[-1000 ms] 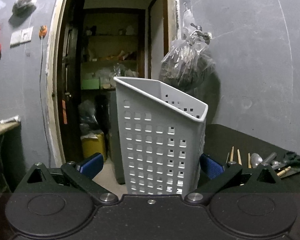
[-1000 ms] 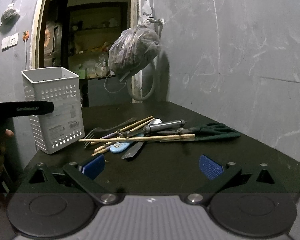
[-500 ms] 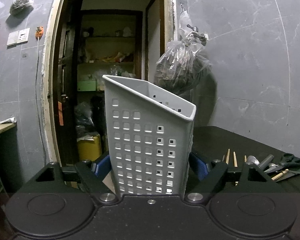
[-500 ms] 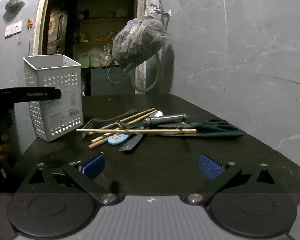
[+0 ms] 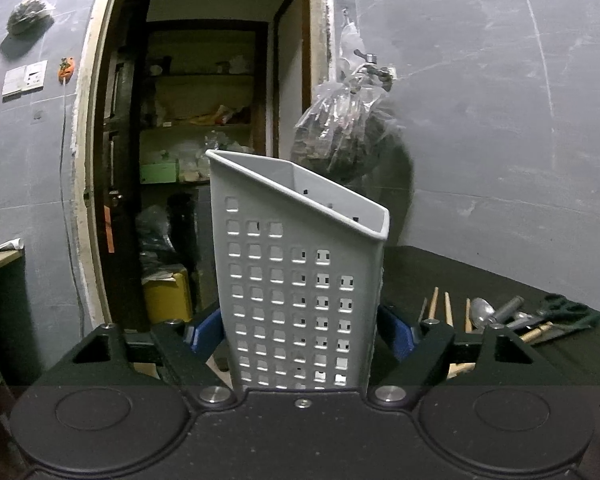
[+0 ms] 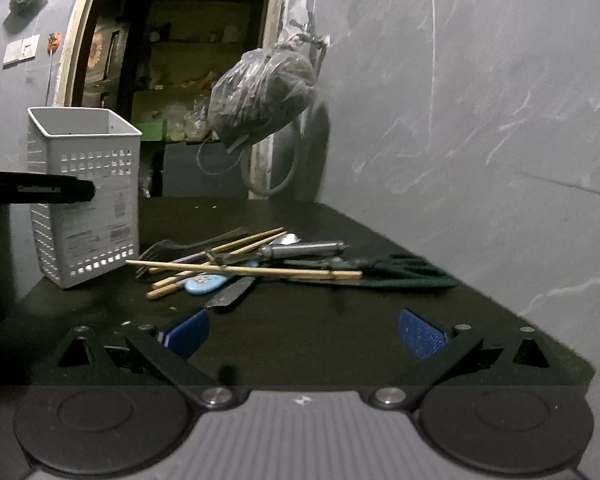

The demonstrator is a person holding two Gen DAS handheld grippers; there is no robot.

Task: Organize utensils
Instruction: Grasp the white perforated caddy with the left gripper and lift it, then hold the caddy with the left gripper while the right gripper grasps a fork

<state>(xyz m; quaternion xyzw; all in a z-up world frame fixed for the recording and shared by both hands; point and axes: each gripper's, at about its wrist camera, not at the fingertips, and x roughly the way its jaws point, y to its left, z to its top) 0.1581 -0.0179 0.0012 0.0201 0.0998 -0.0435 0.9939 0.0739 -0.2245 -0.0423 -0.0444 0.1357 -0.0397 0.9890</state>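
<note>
Left gripper (image 5: 302,330) jaws are closing on the gray perforated holder (image 5: 300,280) at the table's (image 6: 340,336) left edge; the right gripper (image 6: 302,334) is hovering open and empty. Step: steadying the one holder; next calls for the right picking from the loose pile (image 6: 260,264). Counting: three chopsticks, one fork, one spoon, one scissors, rest unclear.

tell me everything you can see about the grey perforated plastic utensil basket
The grey perforated plastic utensil basket is tall and square, with rows of small square holes in its walls, a slanted open rim and a printed label on one side. No utensil shows above the rim. It stands at the corner of the black table, left of the utensil pile and apart from it. The left gripper is closing on its lower part, blue pads against opposite walls.
</note>
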